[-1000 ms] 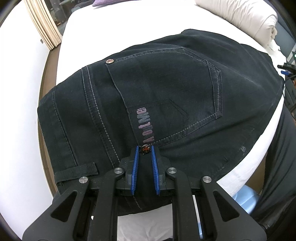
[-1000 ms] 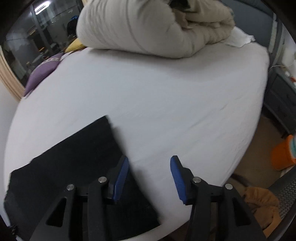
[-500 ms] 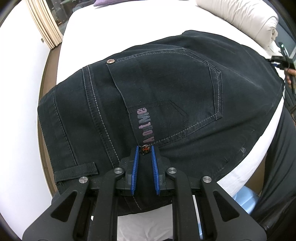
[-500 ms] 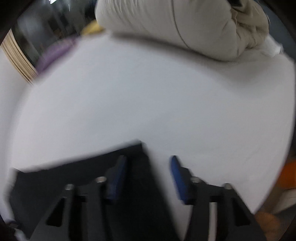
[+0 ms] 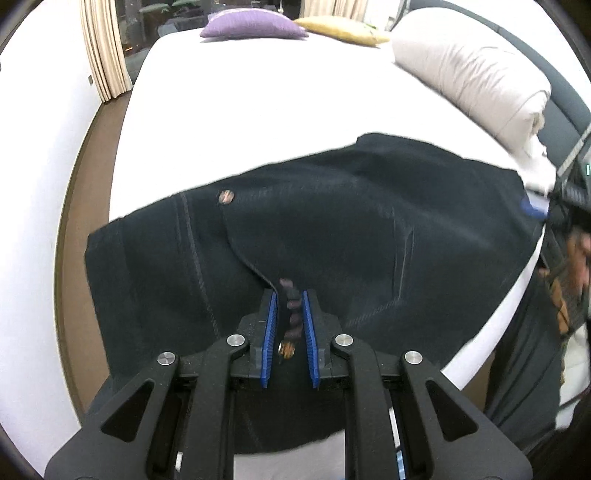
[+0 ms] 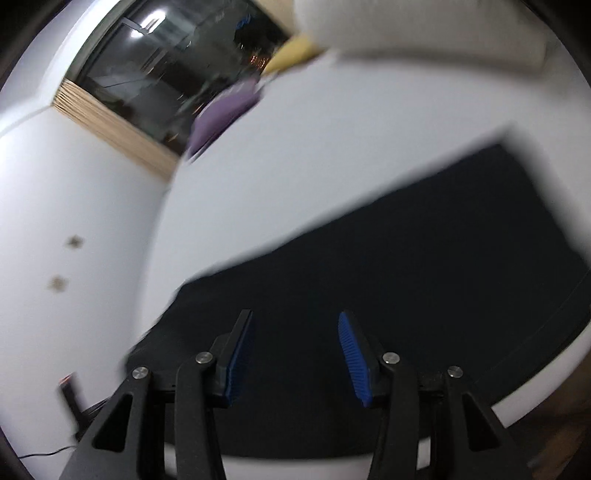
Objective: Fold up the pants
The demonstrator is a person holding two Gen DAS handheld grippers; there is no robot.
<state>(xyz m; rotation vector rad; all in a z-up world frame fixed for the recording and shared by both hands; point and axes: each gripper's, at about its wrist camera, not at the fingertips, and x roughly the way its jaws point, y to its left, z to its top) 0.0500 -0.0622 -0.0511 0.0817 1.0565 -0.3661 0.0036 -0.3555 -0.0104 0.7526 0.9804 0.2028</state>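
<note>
Dark navy jeans [image 5: 332, 236] lie across the near edge of a white bed [image 5: 258, 110], waistband end toward me. My left gripper [image 5: 289, 299] is shut on the jeans' pocket edge by a rivet, and the cloth is pulled up between its blue pads [image 5: 269, 325]. In the right wrist view the jeans [image 6: 406, 280] show as a blurred dark slab. My right gripper [image 6: 293, 321] is open and empty, just above the jeans. The right gripper also shows at the far right of the left wrist view [image 5: 535, 208].
A rolled beige duvet [image 5: 472, 77] lies at the far right of the bed. A purple pillow [image 5: 255, 27] and a yellow pillow [image 5: 343, 31] lie at the bed's far end. Curtains [image 5: 103, 48] and a dark window [image 6: 177, 77] stand beyond the white wall. The person's dark trouser leg [image 5: 524, 350] is at right.
The left gripper has lifted and pulled the pocket edge, bunching the cloth. The right gripper has swung left fast, from the leg end over to above the jeans, still open.
</note>
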